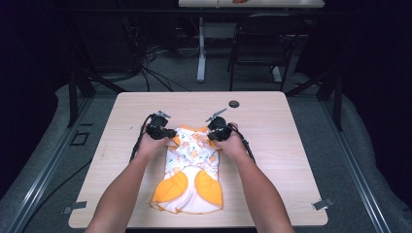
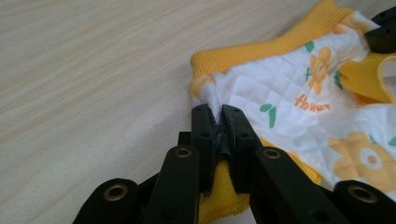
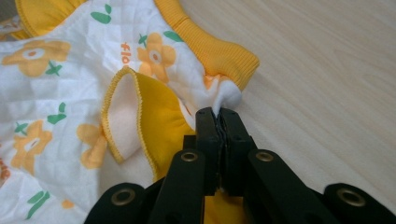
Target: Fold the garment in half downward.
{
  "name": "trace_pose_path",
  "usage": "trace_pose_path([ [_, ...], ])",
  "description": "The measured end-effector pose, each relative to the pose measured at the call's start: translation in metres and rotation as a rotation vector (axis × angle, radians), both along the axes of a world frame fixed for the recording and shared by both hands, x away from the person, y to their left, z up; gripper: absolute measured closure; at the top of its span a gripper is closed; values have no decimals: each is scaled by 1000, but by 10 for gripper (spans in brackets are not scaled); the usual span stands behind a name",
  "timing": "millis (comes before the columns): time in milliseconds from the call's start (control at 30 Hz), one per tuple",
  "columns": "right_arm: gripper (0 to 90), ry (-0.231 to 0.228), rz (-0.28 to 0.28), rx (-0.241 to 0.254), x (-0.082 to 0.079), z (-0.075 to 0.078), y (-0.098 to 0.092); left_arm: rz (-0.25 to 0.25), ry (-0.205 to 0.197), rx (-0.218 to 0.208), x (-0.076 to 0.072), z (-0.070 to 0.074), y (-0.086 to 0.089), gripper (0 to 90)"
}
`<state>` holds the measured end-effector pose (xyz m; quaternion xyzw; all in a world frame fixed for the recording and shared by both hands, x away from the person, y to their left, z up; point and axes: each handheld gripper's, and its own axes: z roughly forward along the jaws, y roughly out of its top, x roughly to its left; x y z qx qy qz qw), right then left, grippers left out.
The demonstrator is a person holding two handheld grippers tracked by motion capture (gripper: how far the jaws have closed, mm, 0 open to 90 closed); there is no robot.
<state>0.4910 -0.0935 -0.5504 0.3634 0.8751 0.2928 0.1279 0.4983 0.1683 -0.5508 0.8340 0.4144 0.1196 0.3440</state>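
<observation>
Small flowered garment flat on table, mid-front. Left tongs clamped on its far left corner, right tongs on far right corner. Likely fold just starting; nothing folded yet.

Dark room — grey floor, black chair (cables nearby).

Bench: pale wood-grain top, smooth, low sheen, fine streaks in the grain. Garment: quilted white cloth, soft and matt, stitched in a diamond pattern, printed with orange flowers and green leaves. Ribbed yellow knit band along its edge. Yellow flap with a fleecy pale lining and overlocked rim. Left tool and right tool: matt black plastic with brass-coloured metal rivets.
</observation>
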Motion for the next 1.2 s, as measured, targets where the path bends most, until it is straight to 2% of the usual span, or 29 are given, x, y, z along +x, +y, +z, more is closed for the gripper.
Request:
trace_pose_path([
  [133, 876, -33, 20, 4, -5, 12, -3, -33, -25, 13, -5, 13, 3, 840],
  [167, 876, -33, 29, -5, -6, 14, -3, -33, -25, 13, -5, 13, 3, 840],
  [200, 877, -45, 47, -37, -6, 16, -2, -35, -35, 15, -6, 14, 3, 840],
  [233, 877, -45, 47, -37, -6, 16, -2, -44, -43, 25, -7, 17, 3, 840],
  [267, 877, -65, 65, -60, -9, 22, -1, -58, -49, 30, -10, 21, 3, 840],
  [433, 877, -99, 84, -84, -11, 34, 1, -55, -68, 18, -12, 28, 7, 840],
  [633, 877, -142, 93, -86, -14, 46, 3, -64, -92, 35, -16, 35, 12, 840],
  [767, 878, -164, 105, -105, -17, 50, 6, -78, -116, 69, -19, 43, 12, 841],
  [867, 878, -204, 115, -124, -21, 56, 9, -87, -136, 92, -21, 51, 12, 840],
  [933, 878, -213, 115, -123, -22, 58, 9, -87, -152, 91, -22, 55, 12, 841],
  [1000, 877, -242, 121, -131, -26, 64, 9, -87, -161, 101, -23, 59, 12, 841],
  [1033, 877, -242, 121, -131, -26, 64, 9, -91, -165, 103, -24, 60, 12, 841],
  [1067, 878, -262, 130, -117, -28, 69, 9, -93, -177, 107, -25, 62, 12, 841],
  [1200, 878, -288, 150, -120, -33, 76, 6, -118, -210, 119, -30, 72, 12, 841],
])
